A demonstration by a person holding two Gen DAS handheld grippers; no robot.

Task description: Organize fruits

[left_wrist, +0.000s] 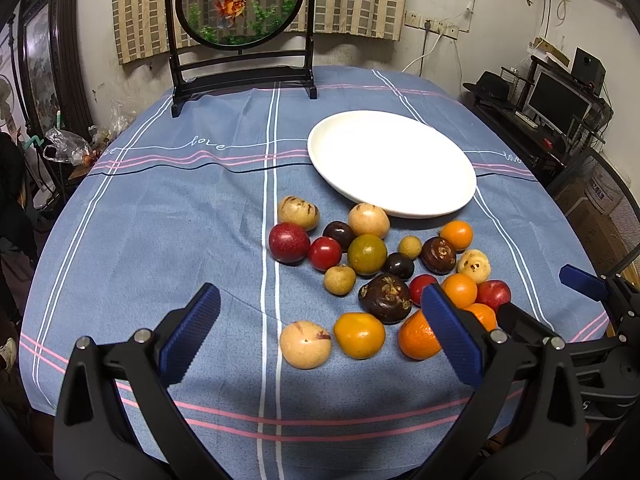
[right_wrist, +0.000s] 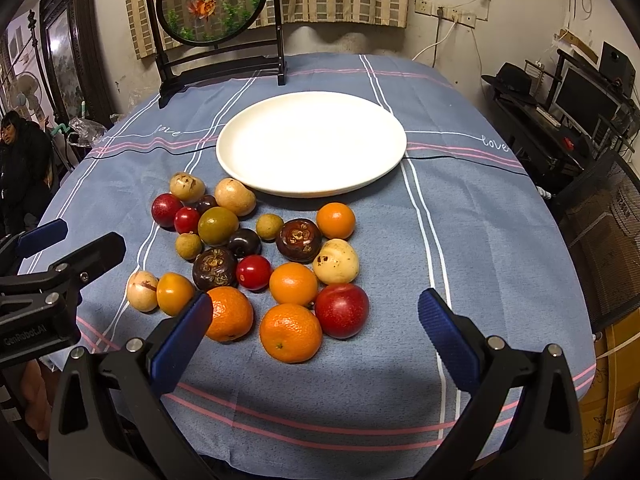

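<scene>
L gripper [left_wrist: 320, 328]: my jaws wide apart, holding nothing, above cloth near the fruit.
R gripper [right_wrist: 316, 332]: also spread wide, nothing held.
Fruit pile [right_wrist: 256, 252]: loose on blue tablecloth [right_wrist: 460, 240], just in front of white plate [right_wrist: 312, 140].
Plate: no fruit on it.

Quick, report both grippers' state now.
Left gripper: open, holding nothing, above the tablecloth near the fruits.
Right gripper: open, holding nothing.
</scene>
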